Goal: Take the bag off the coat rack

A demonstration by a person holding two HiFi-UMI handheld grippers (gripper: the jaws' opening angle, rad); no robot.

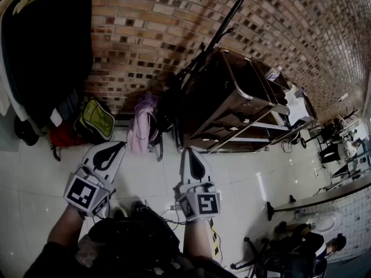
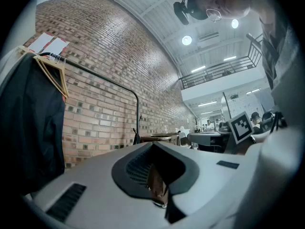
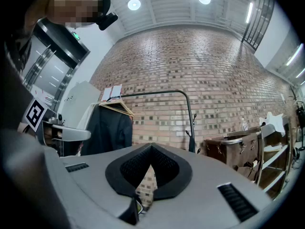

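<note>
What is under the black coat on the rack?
Below the coat a green bag and a red bag show. What is behind the coat, and whether the bags hang or stand, cannot be seen.

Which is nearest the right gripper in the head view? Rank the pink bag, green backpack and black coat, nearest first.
1. Pink bag, against the brick wall, just left of the right gripper.
2. Green backpack, farther left along the wall.
3. Black coat, hanging at the far upper left.
</note>
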